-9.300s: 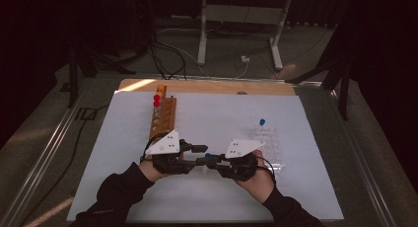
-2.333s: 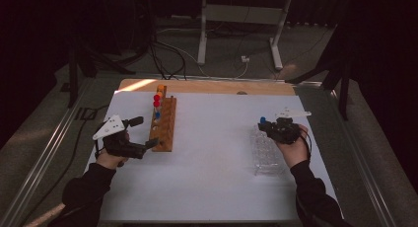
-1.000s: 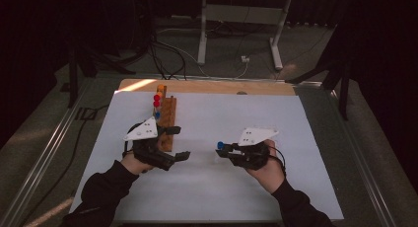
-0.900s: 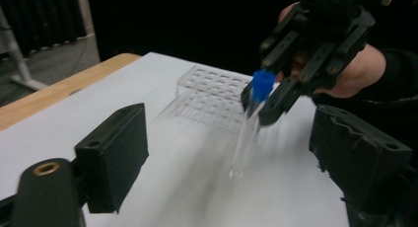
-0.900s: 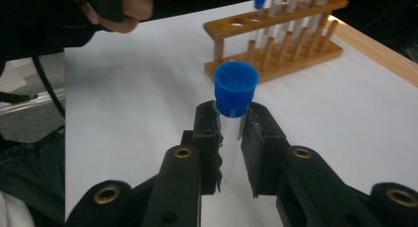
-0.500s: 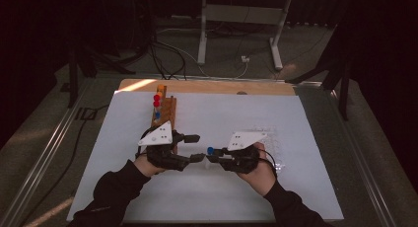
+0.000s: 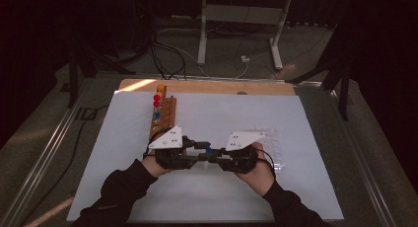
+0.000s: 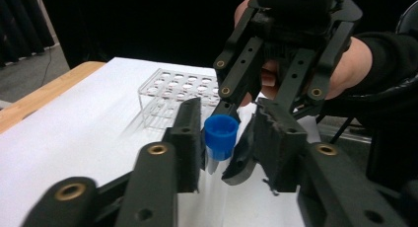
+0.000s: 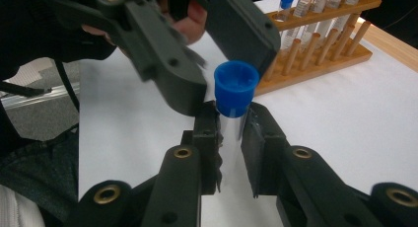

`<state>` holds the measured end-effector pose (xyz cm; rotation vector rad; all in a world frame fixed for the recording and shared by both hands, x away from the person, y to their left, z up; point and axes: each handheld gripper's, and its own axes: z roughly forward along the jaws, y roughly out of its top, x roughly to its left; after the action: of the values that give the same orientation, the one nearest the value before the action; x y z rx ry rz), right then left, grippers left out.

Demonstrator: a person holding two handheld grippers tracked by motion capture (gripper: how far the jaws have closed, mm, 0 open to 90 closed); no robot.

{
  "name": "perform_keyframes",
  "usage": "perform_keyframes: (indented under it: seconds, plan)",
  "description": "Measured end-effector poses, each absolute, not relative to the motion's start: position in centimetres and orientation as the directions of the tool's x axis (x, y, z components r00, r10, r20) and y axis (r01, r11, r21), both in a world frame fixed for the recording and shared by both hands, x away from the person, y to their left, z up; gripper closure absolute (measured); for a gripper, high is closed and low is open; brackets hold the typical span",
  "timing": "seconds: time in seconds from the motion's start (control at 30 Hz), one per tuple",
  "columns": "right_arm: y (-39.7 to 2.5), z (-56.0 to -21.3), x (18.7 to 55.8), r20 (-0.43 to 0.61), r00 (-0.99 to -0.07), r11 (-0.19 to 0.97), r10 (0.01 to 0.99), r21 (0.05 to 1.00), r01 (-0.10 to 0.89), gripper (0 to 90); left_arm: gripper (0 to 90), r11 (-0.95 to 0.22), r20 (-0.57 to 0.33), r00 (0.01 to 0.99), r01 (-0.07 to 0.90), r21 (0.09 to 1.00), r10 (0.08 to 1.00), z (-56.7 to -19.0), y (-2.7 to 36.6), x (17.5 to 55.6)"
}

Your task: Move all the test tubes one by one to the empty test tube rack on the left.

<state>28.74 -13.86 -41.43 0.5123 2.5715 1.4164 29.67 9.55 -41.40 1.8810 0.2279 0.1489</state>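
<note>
A clear glass test tube with a blue cap [image 9: 236, 94] stands upright mid-table, clamped in the right gripper [image 9: 229, 138]. The left gripper [image 8: 224, 143], jaws spread, flanks its cap; bare white table [image 7: 207, 197] surrounds them.

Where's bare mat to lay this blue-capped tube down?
Bare white mat lies between the wooden rack and the clear rack, and along the near edge. It is crowded mid-table, where the left gripper and right gripper meet at the tube.
</note>
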Motion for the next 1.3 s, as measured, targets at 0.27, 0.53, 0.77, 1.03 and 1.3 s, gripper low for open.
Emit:
perform_keyframes:
  seconds: [0.27, 0.53, 0.77, 1.03, 1.3]
  plan:
    - [-13.8, -41.4, 28.7, 0.027, -0.928, 0.485, 0.373, 0.846, 0.22, 77.5, 76.4, -0.308, 0.01, 0.969, 0.069, 0.949, 0.247, -41.4, 9.4, 29.7]
    - [-13.9, -40.9, 28.5, 0.021, -0.924, 0.457, 0.383, 0.864, 0.209, 66.4, 77.3, -0.277, 0.021, 0.958, 0.061, 0.959, 0.285, -40.2, 10.5, 30.1]
    - [-14.4, -40.9, 28.0, 0.039, -0.902, 0.413, 0.43, 0.88, 0.235, 32.3, 77.4, -0.262, 0.028, 0.932, 0.073, 0.962, 0.362, -38.6, 13.3, 31.1]
    - [-16.0, -40.3, 27.4, 0.065, -0.889, 0.323, 0.454, 0.917, 0.232, 3.4, 77.4, -0.255, 0.055, 0.882, 0.076, 0.964, 0.469, -37.0, 16.9, 31.9]
    - [-17.0, -40.0, 27.0, 0.055, -0.881, 0.322, 0.47, 0.918, 0.229, 0.0, 77.4, -0.247, 0.061, 0.826, 0.096, 0.964, 0.56, -36.7, 19.8, 32.8]
